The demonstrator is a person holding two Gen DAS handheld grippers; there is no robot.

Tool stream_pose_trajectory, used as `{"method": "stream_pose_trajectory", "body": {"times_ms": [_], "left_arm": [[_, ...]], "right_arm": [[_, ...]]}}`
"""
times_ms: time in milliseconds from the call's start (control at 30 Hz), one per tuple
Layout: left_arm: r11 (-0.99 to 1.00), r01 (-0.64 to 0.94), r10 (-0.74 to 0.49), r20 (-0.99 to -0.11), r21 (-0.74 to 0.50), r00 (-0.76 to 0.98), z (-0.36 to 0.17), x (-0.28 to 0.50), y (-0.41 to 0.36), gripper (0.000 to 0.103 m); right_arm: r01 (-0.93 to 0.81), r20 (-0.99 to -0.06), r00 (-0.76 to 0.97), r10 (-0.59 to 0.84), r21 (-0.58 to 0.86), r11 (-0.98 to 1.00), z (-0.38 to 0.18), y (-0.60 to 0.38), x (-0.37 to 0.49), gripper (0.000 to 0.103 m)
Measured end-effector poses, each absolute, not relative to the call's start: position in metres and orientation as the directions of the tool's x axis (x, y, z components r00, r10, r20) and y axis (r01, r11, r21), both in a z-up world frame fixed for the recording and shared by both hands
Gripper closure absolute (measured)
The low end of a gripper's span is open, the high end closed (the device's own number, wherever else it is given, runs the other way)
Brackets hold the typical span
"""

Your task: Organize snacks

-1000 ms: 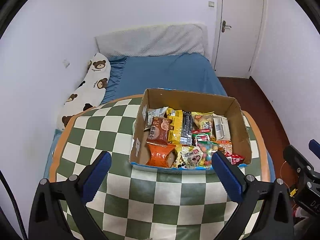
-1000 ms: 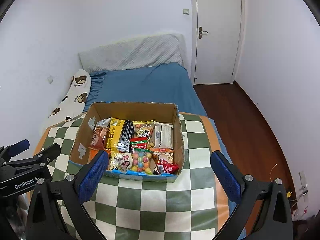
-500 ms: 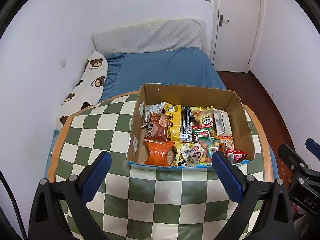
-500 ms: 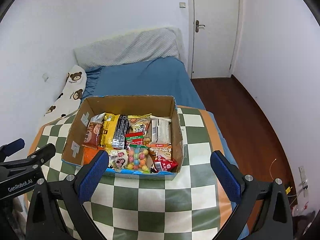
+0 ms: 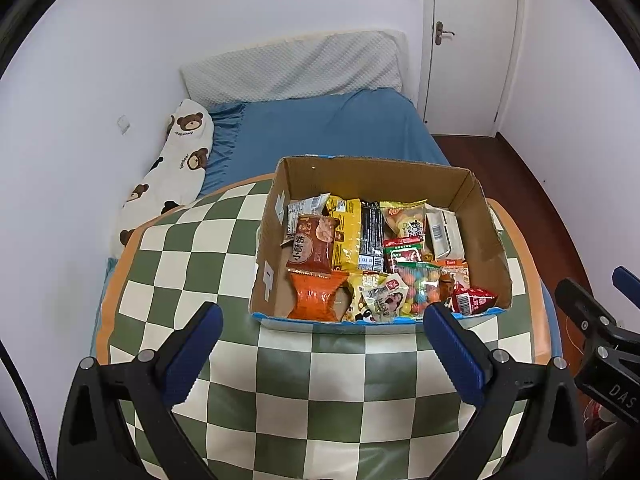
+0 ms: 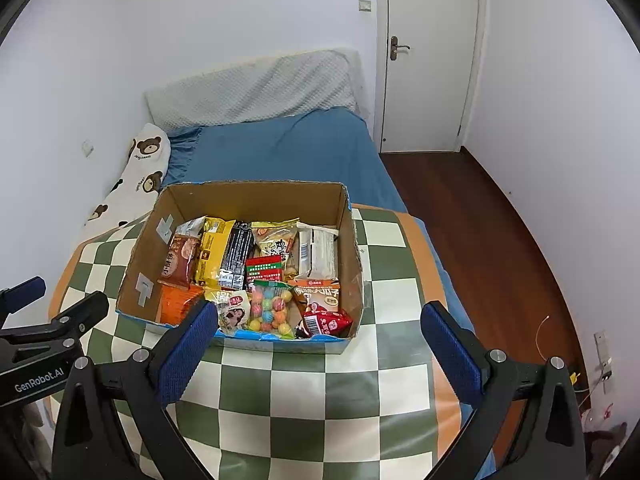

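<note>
— Where the left wrist camera looks down, what lies ahead of the left tongs [image 5: 320,344]?

— They hang spread wide and hold nothing, above the green-and-white checked tabletop [image 5: 320,400]. Just past their blue pads sits the cardboard box [image 5: 380,176], open at the top and crowded with snacks. A brown packet [image 5: 312,244] lies at the box's left, an orange packet [image 5: 316,294] in front of it against the near wall, and a yellow packet [image 5: 346,236] beside a black one [image 5: 370,236]. A bag of coloured candy balls [image 5: 420,288] and a red packet [image 5: 474,300] lie toward the near right corner.

— And behind the box?

— A bed with a blue sheet [image 5: 328,128], a bear-print pillow [image 5: 168,176] along the wall, and a white door [image 5: 472,40].

— What does the right wrist camera add?

— The right tongs [image 6: 318,342] are likewise parted and empty, over the same tabletop [image 6: 312,408]. The box [image 6: 256,196] stands just beyond them; the left pad overlaps its near wall in the picture, though contact probably cannot be judged from this angle. The candy bag [image 6: 270,308] and the red packet [image 6: 326,322] lie nearest. The left tongs [image 6: 40,320] show at the left edge.
</note>
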State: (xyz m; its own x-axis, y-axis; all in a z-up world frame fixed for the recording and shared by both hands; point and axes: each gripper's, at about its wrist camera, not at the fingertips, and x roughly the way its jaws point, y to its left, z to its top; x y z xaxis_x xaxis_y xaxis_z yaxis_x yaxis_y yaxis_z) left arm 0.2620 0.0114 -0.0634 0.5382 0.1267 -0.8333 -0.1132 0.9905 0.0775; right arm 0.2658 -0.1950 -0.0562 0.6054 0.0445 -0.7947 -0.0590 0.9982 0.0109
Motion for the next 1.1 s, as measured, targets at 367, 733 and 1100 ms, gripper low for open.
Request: {"method": "stream_pose_trajectory", "body": {"times_ms": [367,733,1100], "left_arm": [[0.991,-0.115,0.124,-0.836,0.074,0.534,-0.0659,0.2611,0.0125,0.0],[0.992,-0.103,0.117,-0.831,0.072,0.544,-0.0617,0.2581,0.0104,0.0],[0.992,-0.098,0.117,-0.828,0.076,0.548,-0.0587,0.2578,0.0084,0.0]], "right_arm": [[-0.062,-0.796,0.603,0.041,0.005,0.998,-0.0592,-0.1935,0.2652,0.0],[-0.059,-0.789,0.613,0.034,-0.003,0.998,-0.0553,-0.1944,0.265,0.0],[-0.047,-0.784,0.62,0.025,-0.005,0.999,-0.0504,-0.1978,0.2623,0.0]]}}
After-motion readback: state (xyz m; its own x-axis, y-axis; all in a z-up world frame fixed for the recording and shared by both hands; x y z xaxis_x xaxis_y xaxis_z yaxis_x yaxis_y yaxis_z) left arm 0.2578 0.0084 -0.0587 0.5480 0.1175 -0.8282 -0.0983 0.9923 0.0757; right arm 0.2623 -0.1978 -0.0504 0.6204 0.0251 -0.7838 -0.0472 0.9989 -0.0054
